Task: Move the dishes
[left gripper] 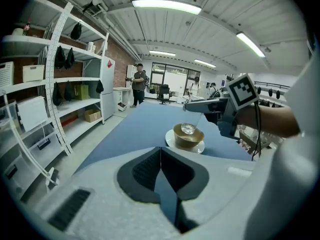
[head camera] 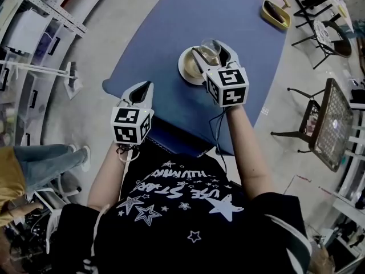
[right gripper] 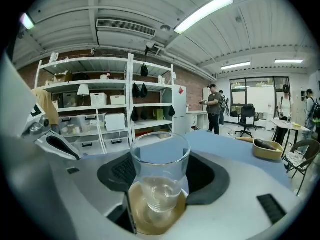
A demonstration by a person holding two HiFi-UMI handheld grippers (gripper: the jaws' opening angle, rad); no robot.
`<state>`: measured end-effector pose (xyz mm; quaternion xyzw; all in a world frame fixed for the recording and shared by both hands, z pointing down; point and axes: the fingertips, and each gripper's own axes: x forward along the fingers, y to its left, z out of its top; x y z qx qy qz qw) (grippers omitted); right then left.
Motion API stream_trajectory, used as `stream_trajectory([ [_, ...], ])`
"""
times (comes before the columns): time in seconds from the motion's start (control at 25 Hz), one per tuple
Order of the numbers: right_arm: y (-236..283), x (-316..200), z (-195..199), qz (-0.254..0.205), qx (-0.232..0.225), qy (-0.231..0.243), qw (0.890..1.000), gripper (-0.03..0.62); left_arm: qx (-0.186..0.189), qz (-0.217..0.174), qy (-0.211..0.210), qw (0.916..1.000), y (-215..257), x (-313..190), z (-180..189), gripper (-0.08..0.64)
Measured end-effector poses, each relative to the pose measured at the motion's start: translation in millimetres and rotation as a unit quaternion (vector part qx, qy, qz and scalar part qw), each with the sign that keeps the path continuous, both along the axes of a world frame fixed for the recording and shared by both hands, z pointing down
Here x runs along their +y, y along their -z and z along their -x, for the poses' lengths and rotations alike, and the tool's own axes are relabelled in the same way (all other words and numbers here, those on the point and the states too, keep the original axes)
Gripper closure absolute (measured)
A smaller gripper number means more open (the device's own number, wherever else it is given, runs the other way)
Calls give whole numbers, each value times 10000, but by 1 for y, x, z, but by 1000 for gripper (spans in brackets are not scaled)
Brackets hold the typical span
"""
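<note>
Glass (right gripper: 159, 176) stood upright between the pads of the right gripper (right gripper: 160, 170), which was clamped on its wall from either side; the long axis ran straight up, across the line of the jaws. Directly beneath it sat a tan bowl (left gripper: 188, 137) on a white plate (left gripper: 171, 144), near the middle of the blue table (head camera: 171, 27). Any lift would therefore need to go straight up, I judged, before the glass could clear the bowl's rim. The left gripper (left gripper: 161, 153) had its jaws pressed together with nothing between them. It hung over the table's near edge, with the stack ahead and to its right, so the right hand was far the nearer. Whether the glass's base rested in the bowl or hung just clear of it could not be told. In the head view the right gripper covered much of the bowl. A yellow dish (head camera: 275, 14) lay well apart at the far corner
</note>
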<state>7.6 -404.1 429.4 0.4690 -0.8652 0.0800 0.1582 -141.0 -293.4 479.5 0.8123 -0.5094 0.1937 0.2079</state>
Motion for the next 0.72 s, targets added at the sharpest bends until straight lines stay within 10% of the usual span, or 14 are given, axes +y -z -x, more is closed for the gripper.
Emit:
stream_trajectory([
  [0.72,-7,-66,-105,102,34,-1222,9924,311,33,31,-390,9992,-7,-27,-8,540],
])
